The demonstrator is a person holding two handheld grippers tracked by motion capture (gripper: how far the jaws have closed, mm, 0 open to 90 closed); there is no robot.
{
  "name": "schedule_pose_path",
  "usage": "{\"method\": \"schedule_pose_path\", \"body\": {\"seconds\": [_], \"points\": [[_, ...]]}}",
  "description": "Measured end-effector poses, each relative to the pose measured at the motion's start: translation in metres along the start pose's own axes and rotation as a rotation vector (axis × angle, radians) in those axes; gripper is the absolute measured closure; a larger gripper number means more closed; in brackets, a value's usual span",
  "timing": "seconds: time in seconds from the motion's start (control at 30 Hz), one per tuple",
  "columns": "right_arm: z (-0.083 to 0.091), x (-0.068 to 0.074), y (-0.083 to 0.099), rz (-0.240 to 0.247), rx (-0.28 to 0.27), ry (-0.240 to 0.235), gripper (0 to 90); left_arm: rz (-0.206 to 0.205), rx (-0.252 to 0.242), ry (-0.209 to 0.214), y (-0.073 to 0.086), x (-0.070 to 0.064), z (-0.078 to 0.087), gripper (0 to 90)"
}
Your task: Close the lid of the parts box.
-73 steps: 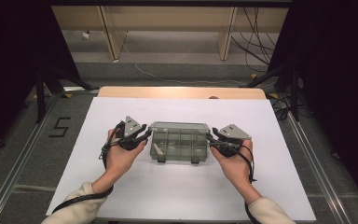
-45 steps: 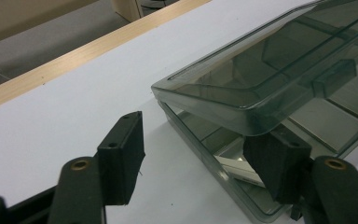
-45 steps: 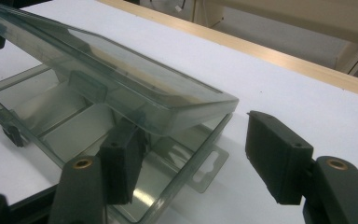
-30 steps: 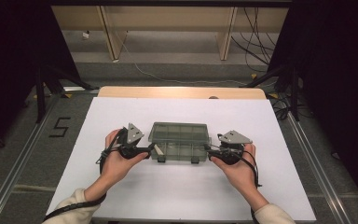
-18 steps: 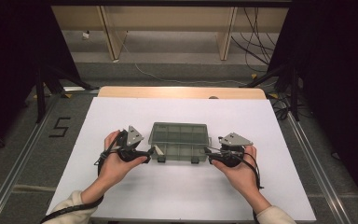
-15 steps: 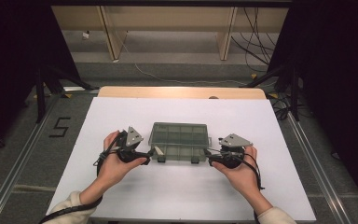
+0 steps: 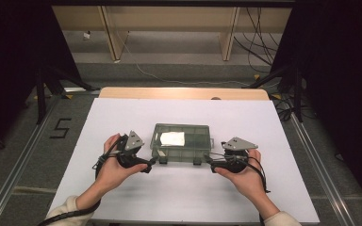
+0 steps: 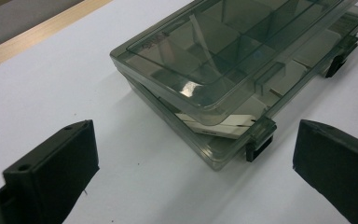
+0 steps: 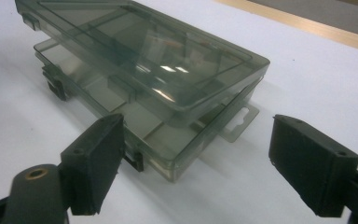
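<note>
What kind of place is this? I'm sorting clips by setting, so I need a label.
Most likely a lab or recording booth, not a home. A white-covered table stands between dark curtains, a taped number 5 marks the floor, cables trail behind, and a person works a clear plastic compartment box with handheld grippers.

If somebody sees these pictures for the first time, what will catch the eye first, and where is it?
The eye falls first on the smoky transparent compartment box in the middle of the white table, its lid slightly lifted at the front. The left gripper and the right gripper flank its near corners, jaws wide apart. A white paper lies inside the box, toward its left.
</note>
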State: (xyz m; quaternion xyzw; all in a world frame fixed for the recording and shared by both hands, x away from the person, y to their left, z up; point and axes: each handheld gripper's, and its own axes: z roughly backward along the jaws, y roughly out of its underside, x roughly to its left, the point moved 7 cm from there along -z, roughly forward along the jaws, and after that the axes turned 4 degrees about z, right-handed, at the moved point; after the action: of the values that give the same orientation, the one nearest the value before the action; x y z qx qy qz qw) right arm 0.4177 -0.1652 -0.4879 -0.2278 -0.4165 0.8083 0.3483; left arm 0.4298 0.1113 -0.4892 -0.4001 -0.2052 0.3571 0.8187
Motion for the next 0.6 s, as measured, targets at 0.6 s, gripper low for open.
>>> {"method": "schedule_pose_path", "body": {"seconds": [0.6], "points": [[0.011,-0.004,-0.021,0.016,-0.073,0.009,17.2,0.019,-0.037,0.009,-0.015,-0.001,0.011,1.0]]}}
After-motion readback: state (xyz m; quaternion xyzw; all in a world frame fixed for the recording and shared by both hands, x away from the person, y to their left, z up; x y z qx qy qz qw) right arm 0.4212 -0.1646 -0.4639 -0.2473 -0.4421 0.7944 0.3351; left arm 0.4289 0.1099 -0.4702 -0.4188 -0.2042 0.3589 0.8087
